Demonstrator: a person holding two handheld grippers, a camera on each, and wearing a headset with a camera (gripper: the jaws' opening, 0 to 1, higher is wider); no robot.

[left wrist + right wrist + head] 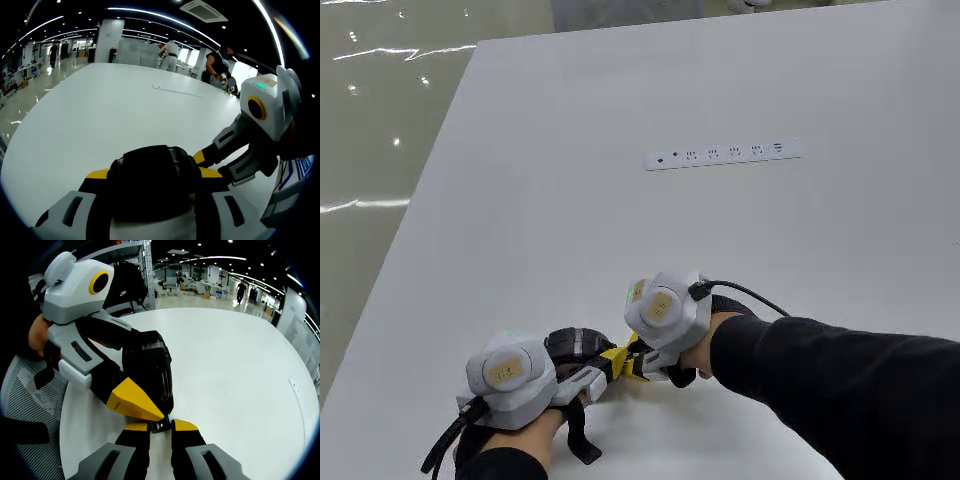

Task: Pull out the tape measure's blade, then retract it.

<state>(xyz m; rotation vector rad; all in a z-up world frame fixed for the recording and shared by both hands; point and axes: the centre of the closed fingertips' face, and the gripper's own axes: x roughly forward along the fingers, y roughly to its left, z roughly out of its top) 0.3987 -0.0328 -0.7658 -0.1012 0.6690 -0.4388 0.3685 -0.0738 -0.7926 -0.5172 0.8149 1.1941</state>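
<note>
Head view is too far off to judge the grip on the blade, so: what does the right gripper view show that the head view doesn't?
Right gripper view: the right gripper pinching the blade tip, plus a mesh chair. Head view: the black right sleeve and the right gripper's cable. Both: the left gripper clamping the black tape measure on the white table.

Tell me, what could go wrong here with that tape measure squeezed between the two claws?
1. The right gripper seems to pinch just the small blade tip, which could slip out when pulled.
2. The left gripper clamps the rounded tape measure, which might twist or pop loose.
3. Both work near the edge of the table, so a dropped case could fall off.
</note>
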